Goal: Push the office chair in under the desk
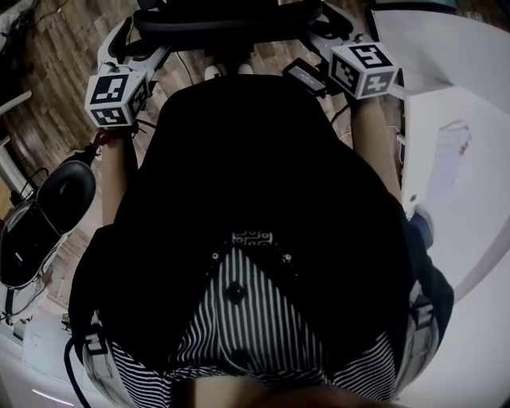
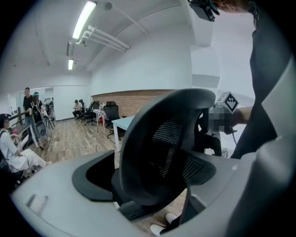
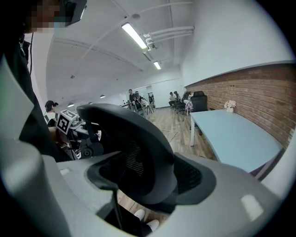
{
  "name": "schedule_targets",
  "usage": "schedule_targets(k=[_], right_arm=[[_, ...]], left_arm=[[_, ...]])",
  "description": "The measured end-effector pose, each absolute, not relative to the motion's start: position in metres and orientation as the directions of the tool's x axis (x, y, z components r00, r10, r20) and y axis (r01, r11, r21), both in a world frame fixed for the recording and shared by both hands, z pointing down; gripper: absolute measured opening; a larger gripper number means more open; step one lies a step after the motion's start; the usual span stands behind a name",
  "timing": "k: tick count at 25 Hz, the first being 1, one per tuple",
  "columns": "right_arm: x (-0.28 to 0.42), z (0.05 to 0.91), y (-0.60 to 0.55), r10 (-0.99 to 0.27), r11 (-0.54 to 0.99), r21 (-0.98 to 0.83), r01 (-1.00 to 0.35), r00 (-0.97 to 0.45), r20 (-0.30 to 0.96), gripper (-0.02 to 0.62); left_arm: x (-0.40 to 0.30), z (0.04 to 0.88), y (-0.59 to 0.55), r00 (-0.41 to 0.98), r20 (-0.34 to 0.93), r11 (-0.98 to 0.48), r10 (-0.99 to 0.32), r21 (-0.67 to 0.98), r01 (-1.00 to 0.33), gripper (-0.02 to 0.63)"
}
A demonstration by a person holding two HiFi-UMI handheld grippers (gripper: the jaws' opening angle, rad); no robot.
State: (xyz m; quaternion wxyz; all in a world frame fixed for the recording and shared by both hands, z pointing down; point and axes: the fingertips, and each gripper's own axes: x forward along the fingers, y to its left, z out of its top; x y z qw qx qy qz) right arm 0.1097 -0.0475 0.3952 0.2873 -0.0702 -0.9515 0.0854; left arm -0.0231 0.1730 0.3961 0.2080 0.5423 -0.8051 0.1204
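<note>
Dark shirt (image 1: 263, 175) fills the head view. Beyond it, left gripper (image 2: 152, 173) and right gripper (image 3: 148, 178) keep jaws spread, unclamped, around the office chair (image 1: 215, 20) headrest, beside the tabletop (image 1: 470, 159) edge. Probably next: grip, then push.

The head view's top edge cuts off the office chair (image 1: 207, 22) beyond its curved upper rim.

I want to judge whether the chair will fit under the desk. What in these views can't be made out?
- Chair seat and wheels: hidden in the head view by the person's black top; both gripper views show little beyond the headrest.
- White desk: cut off by the head view's right edge; the space under it is unseen.
- People far back in the left gripper view: too small.
</note>
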Motion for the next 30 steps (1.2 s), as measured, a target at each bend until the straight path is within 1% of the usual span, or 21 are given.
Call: schedule_targets(k=[4, 13, 15, 17, 18, 24, 30], right_arm=[[0.107, 0.398, -0.047, 0.171, 0.979, -0.187, 0.081, -0.823, 0.541, 0.314], [0.101, 0.414, -0.056, 0.163, 0.979, -0.195, 0.062, -0.816, 0.555, 0.316], [0.097, 0.419, -0.058, 0.163, 0.977, -0.207, 0.055, -0.818, 0.551, 0.316], [0.091, 0.422, -0.058, 0.166, 0.974, -0.223, 0.048, -0.823, 0.544, 0.316], [0.089, 0.423, -0.058, 0.17, 0.972, -0.229, 0.05, -0.823, 0.542, 0.316], [0.083, 0.423, -0.058, 0.22, 0.965, -0.241, 0.105, -0.823, 0.524, 0.307], [0.081, 0.426, -0.06, 0.244, 0.959, -0.257, 0.12, -0.81, 0.534, 0.298]], left_arm=[[-0.025, 0.403, 0.173, -0.309, 0.476, 0.367, -0.823, 0.031, -0.93, 0.434], [-0.037, 0.427, 0.166, -0.295, 0.479, 0.389, -0.827, 0.108, -0.915, 0.436], [-0.041, 0.433, 0.16, -0.289, 0.48, 0.386, -0.829, 0.117, -0.915, 0.422], [-0.045, 0.435, 0.157, -0.279, 0.478, 0.38, -0.833, 0.128, -0.916, 0.38], [-0.046, 0.436, 0.156, -0.274, 0.477, 0.377, -0.835, 0.132, -0.917, 0.374], [-0.047, 0.437, 0.155, -0.271, 0.462, 0.366, -0.845, 0.13, -0.921, 0.367], [-0.048, 0.44, 0.152, -0.28, 0.454, 0.374, -0.846, 0.132, -0.918, 0.367]])
